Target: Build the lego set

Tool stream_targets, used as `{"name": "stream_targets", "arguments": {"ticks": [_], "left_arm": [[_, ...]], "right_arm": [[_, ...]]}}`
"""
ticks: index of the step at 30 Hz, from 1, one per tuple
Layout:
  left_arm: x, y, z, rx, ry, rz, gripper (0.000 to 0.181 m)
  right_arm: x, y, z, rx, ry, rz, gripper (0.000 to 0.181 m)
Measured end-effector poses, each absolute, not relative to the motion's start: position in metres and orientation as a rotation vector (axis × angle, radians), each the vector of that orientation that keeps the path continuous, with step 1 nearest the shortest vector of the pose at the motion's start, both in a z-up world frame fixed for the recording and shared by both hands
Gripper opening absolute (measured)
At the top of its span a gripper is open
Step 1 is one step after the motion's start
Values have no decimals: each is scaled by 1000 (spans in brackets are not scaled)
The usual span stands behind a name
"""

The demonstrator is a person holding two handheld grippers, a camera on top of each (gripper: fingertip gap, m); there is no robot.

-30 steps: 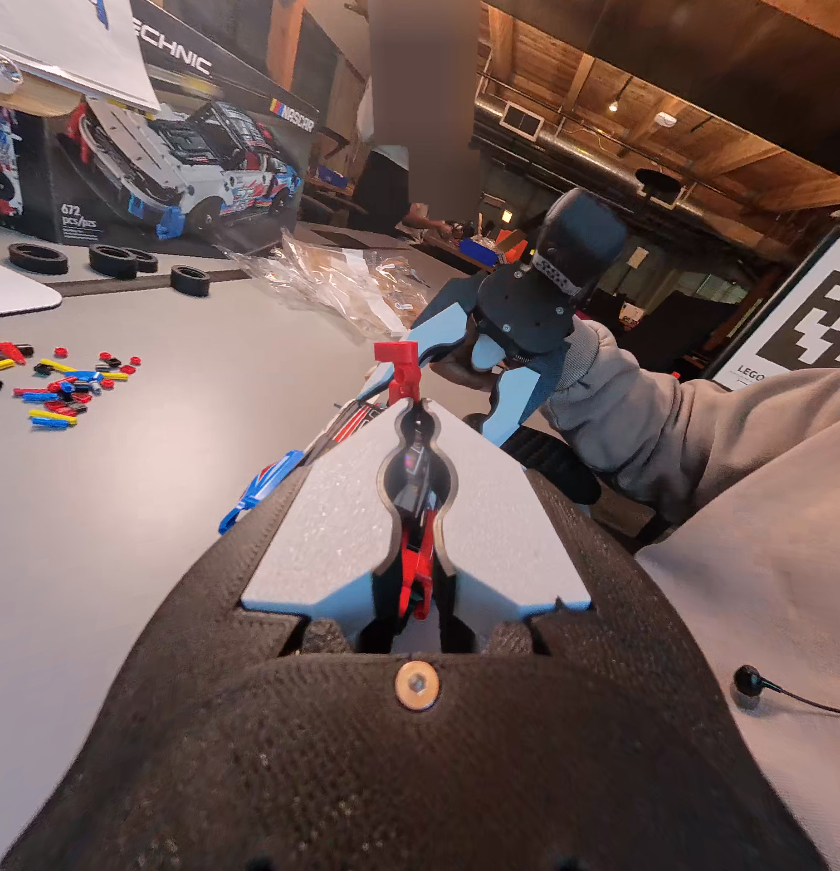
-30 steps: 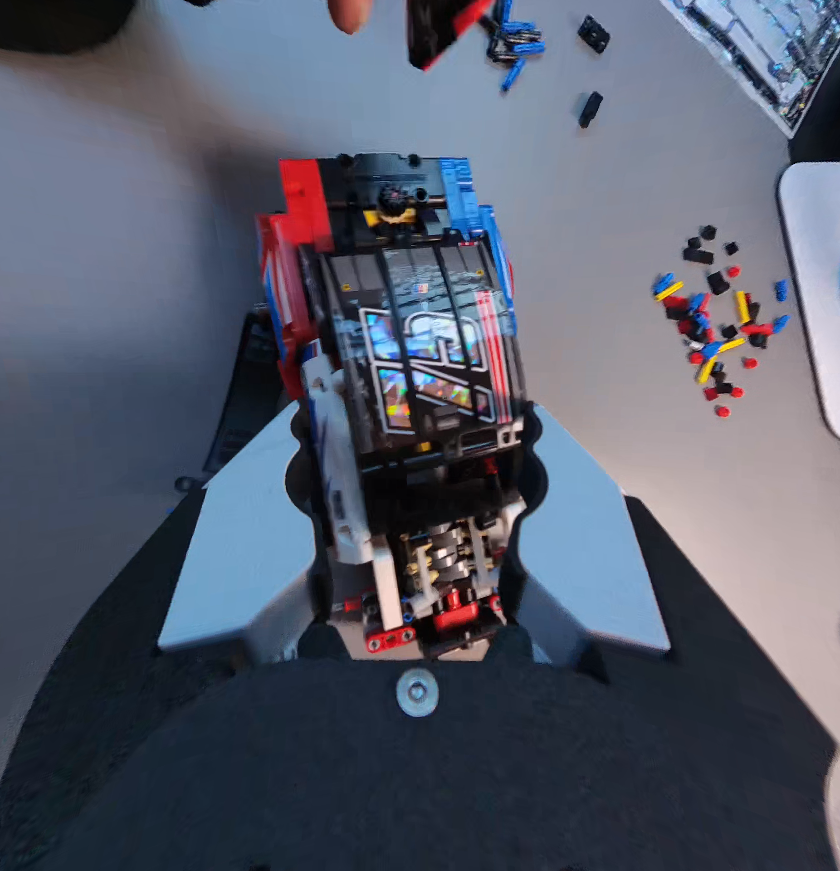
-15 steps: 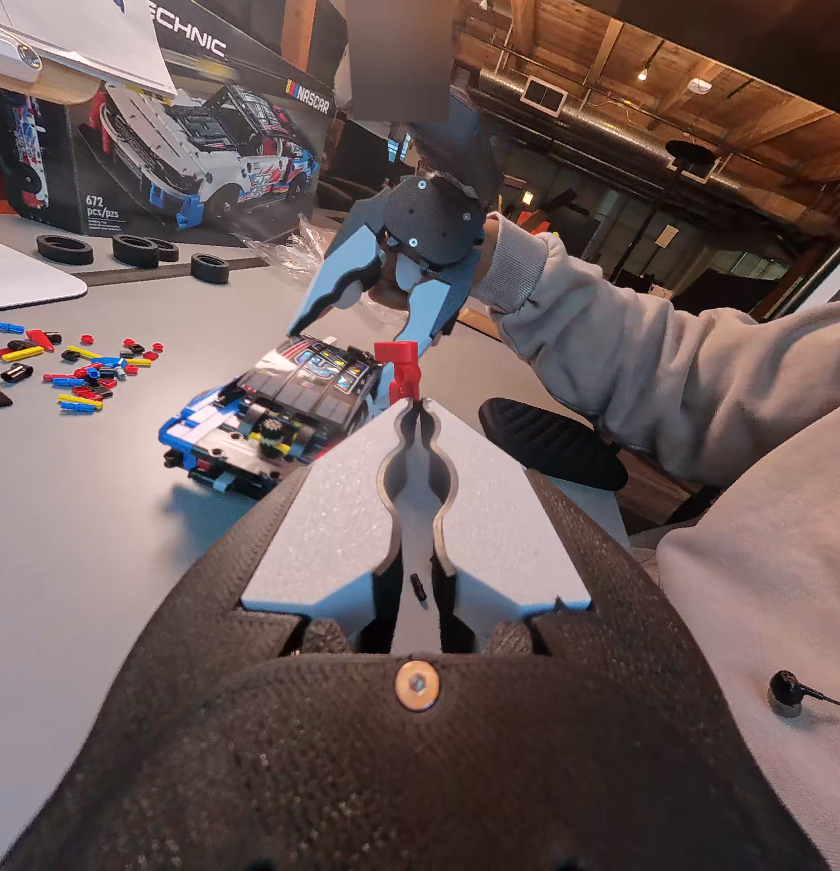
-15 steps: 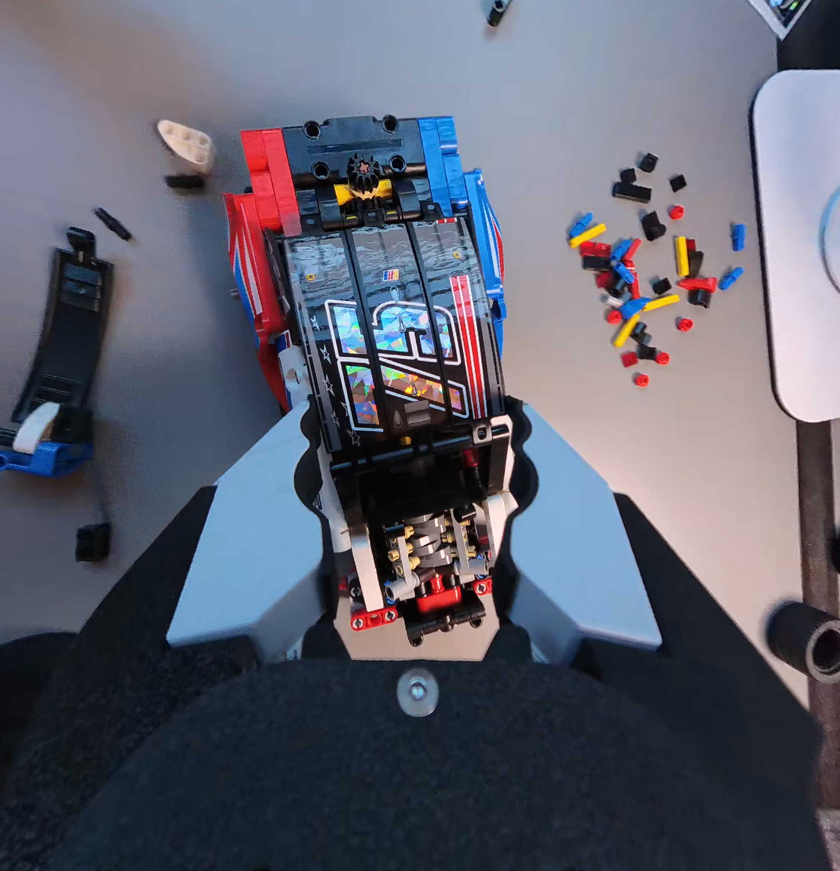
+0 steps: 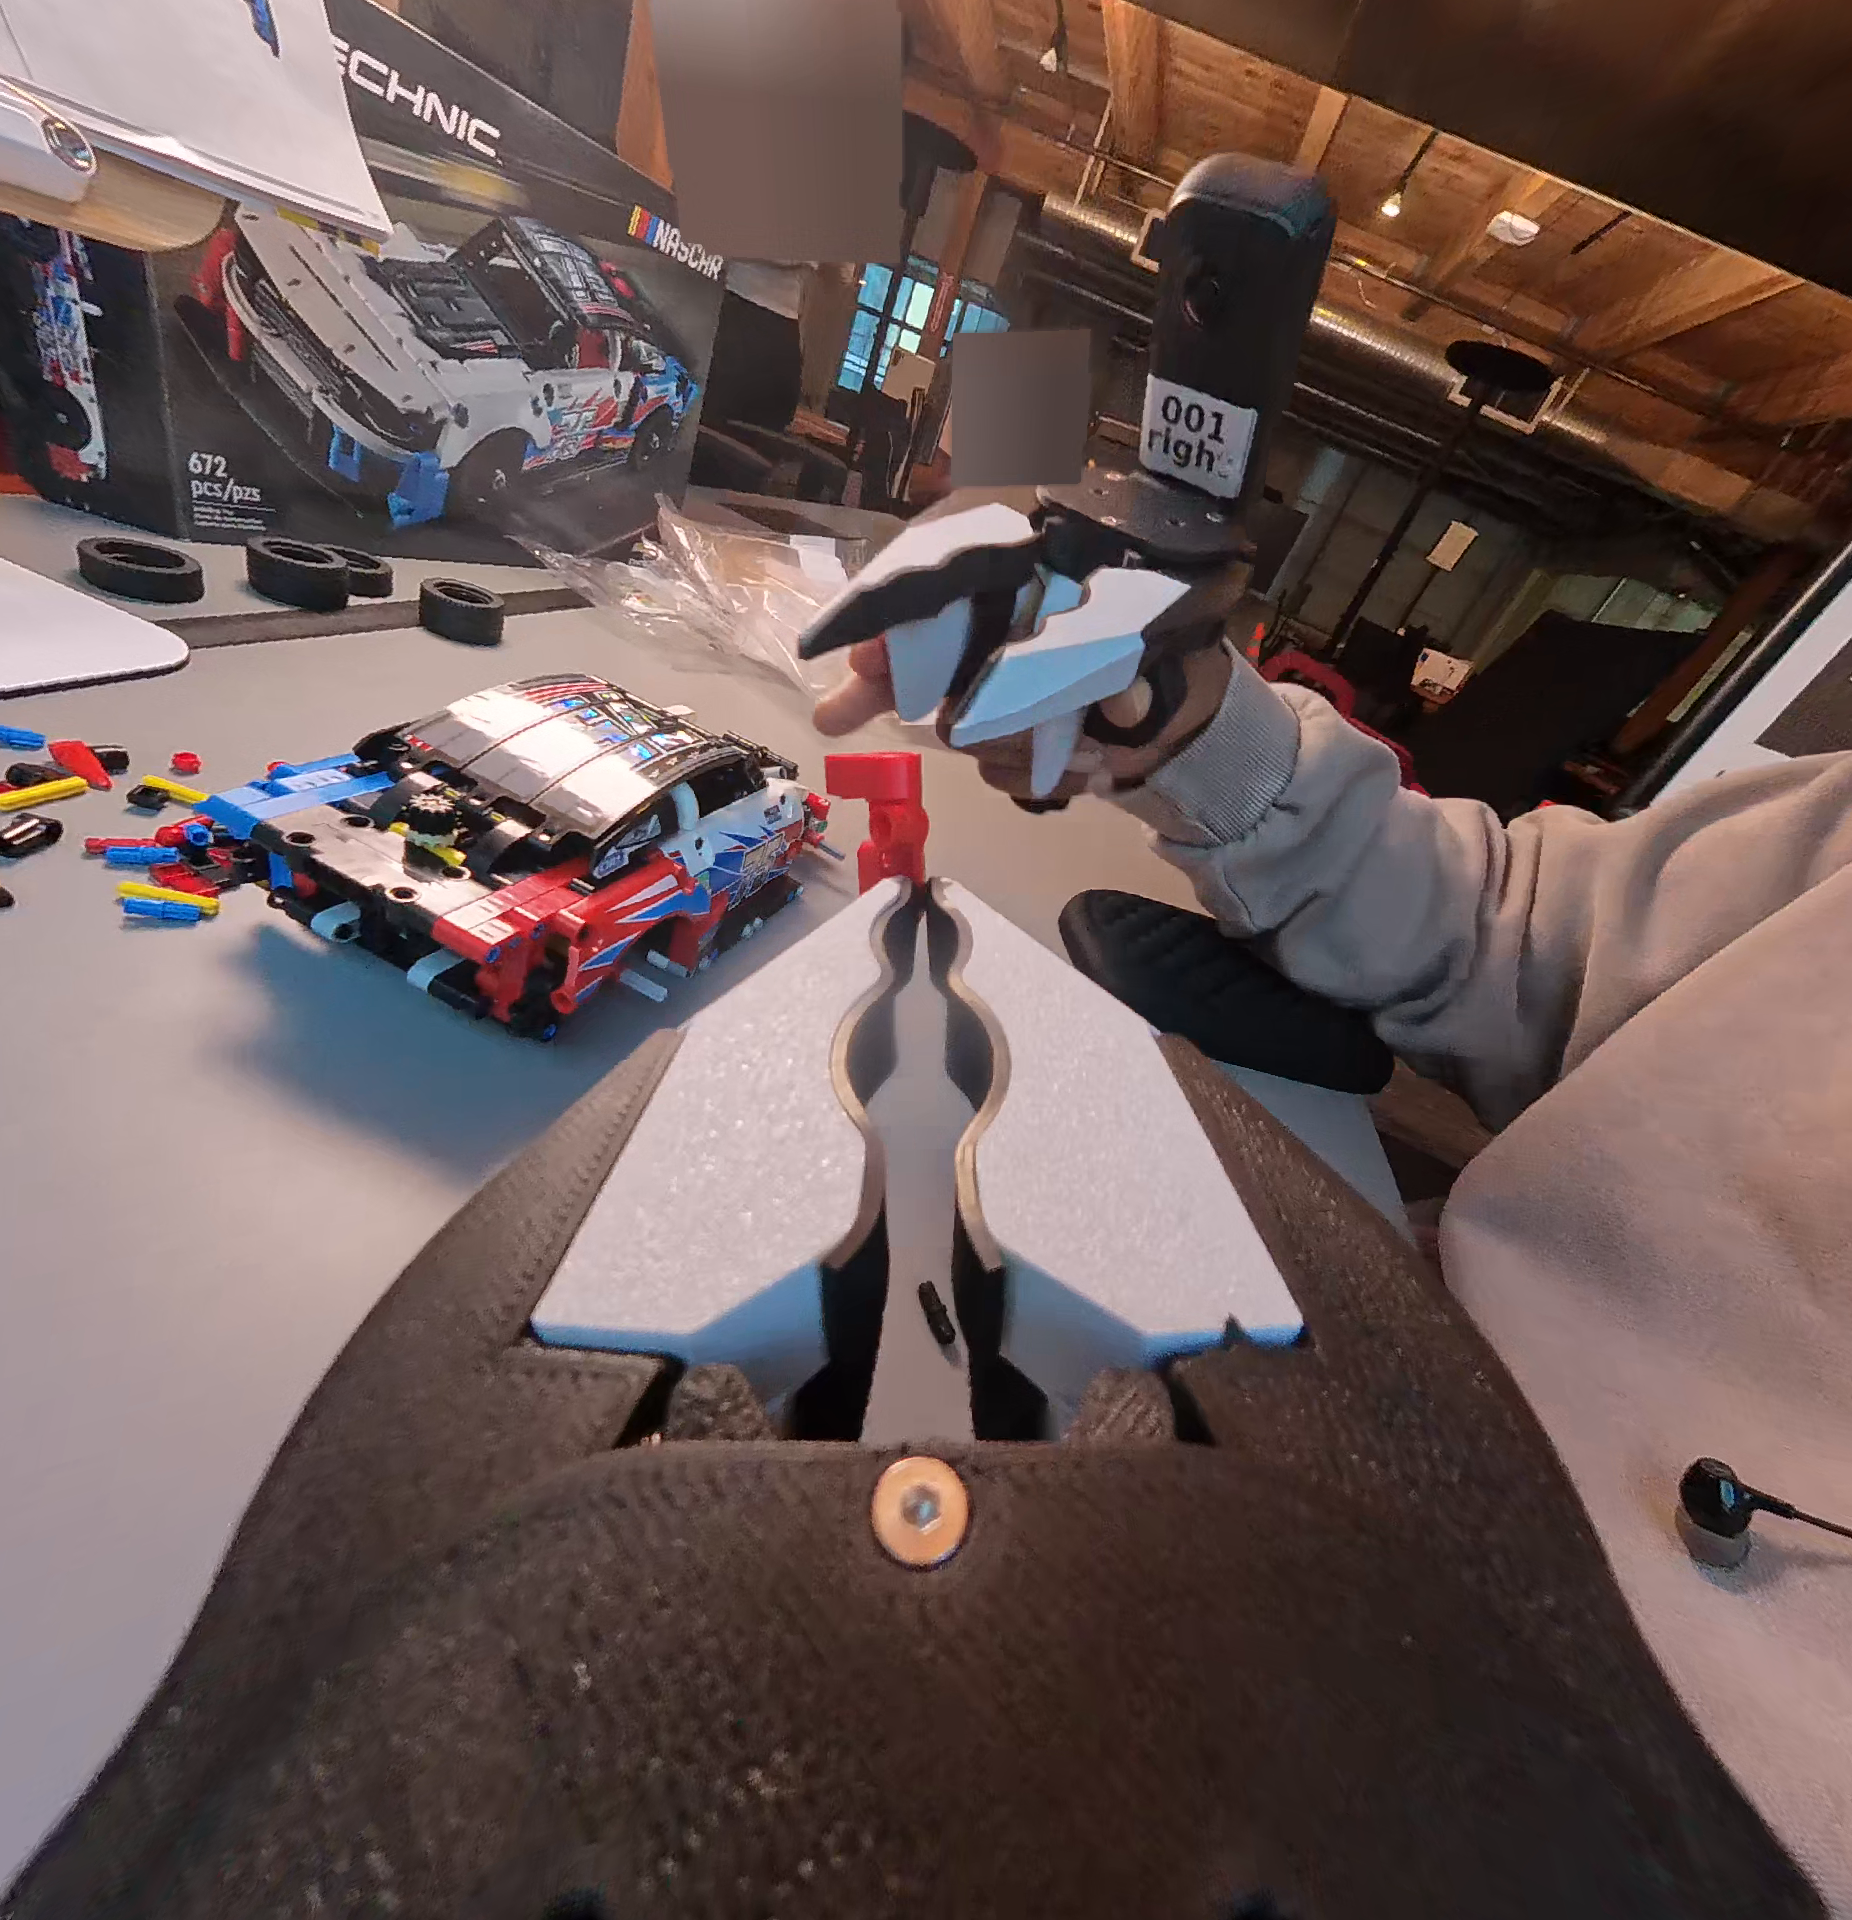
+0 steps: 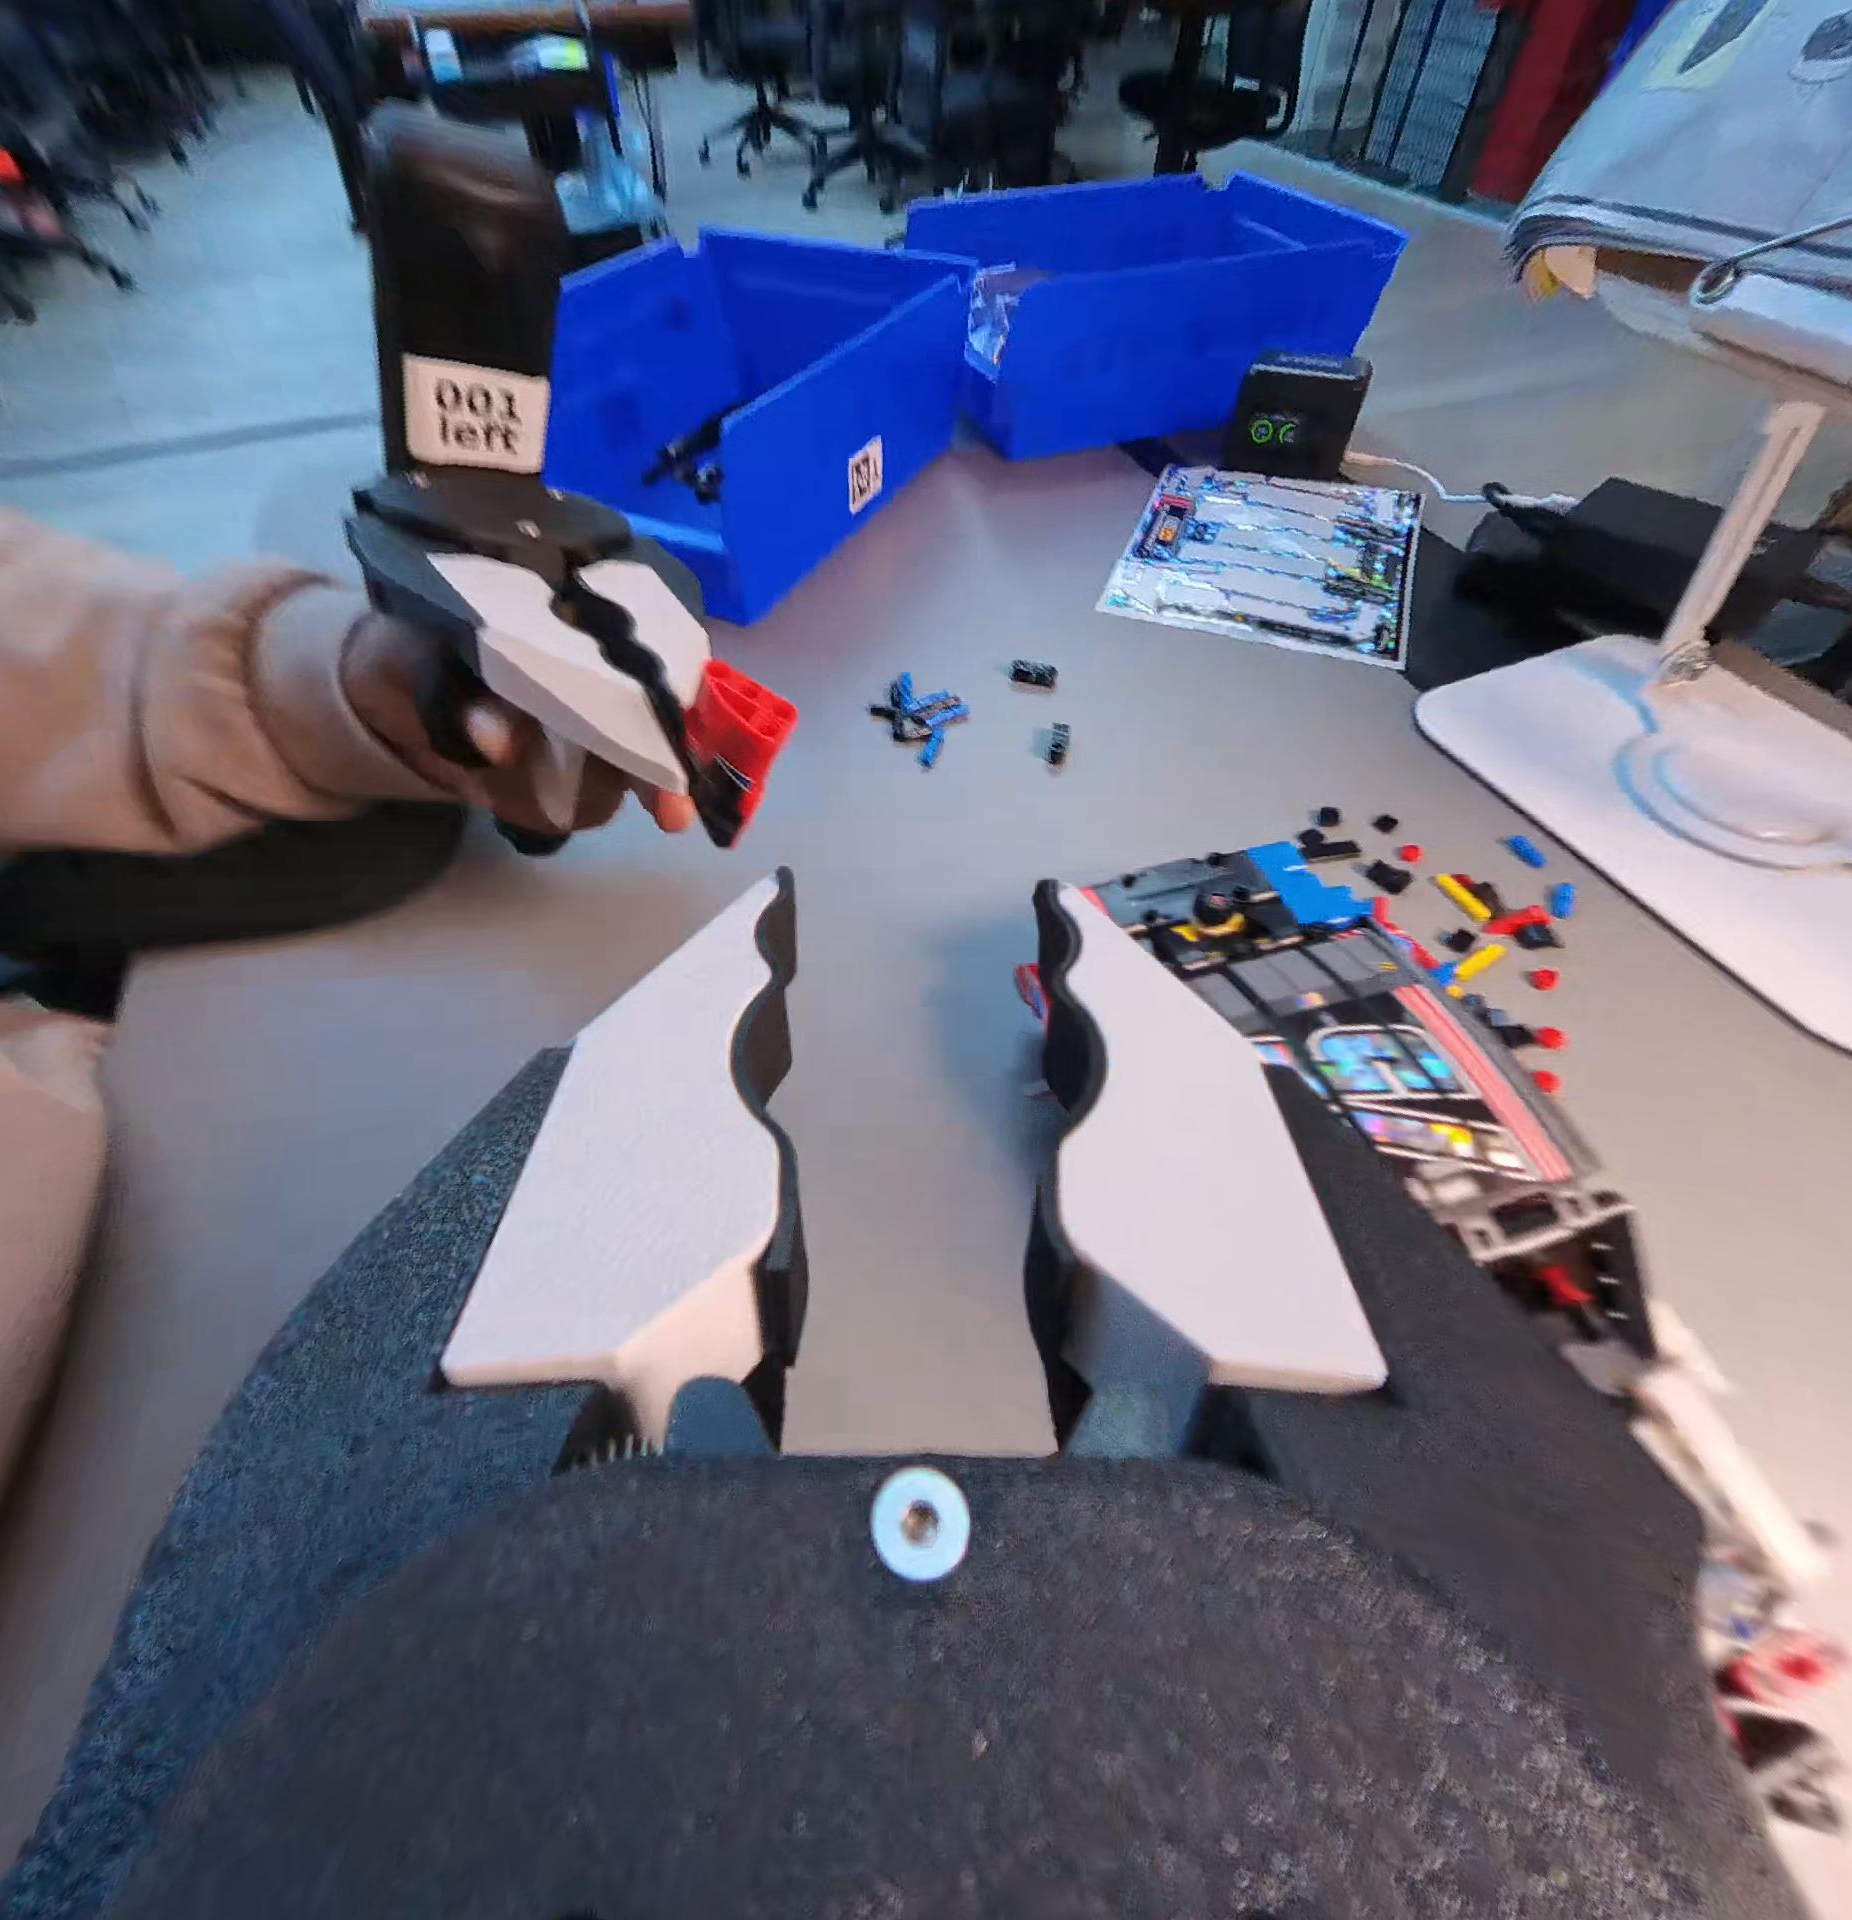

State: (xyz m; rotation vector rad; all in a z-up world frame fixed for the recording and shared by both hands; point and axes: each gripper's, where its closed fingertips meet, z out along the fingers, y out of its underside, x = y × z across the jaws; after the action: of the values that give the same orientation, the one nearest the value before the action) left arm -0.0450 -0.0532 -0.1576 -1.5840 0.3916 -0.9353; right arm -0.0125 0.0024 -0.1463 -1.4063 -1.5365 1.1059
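The lego car sits on the grey table, with loose small pieces scattered just beside it. The left gripper hovers near the car, its jaws pinching a red piece at the tips. The right gripper hangs just beside the car, jaws spread wide and holding nothing.

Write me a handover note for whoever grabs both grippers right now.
Left gripper: shut on a red piece, held above the table.
Right gripper: open, empty, raised beside the car.
Car sits on the table, body largely built, no wheels on.
Tyres wait by the box; loose pins lie beside the car.
Left: fit the red piece, then the rest.
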Motion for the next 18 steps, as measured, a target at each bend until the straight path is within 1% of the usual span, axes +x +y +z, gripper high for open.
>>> {"name": "stream_targets", "arguments": {"ticks": [2,7,10,13,16,18], "left_arm": [[-43,-50,-161,-1590,385,-885,0],[-46,-41,-164,-1606,392,-603,0],[-46,-37,-165,-1619,396,-476,0],[-41,-33,-168,-1632,416,-401,0],[-34,-31,-174,-1655,455,-329,0],[-29,-31,-177,-1659,500,-271,0]], "right_arm": [[-19,-8,-147,-1478,-1392,1214,41],[-29,-17,-157,-1601,-1152,1377,42],[-31,-23,-155,-1597,-1094,1445,36],[-34,-26,-154,-1566,-1084,1390,32],[-40,-31,-158,-1569,-1088,1365,36],[-43,-31,-161,-1576,-1084,1344,34]]}}
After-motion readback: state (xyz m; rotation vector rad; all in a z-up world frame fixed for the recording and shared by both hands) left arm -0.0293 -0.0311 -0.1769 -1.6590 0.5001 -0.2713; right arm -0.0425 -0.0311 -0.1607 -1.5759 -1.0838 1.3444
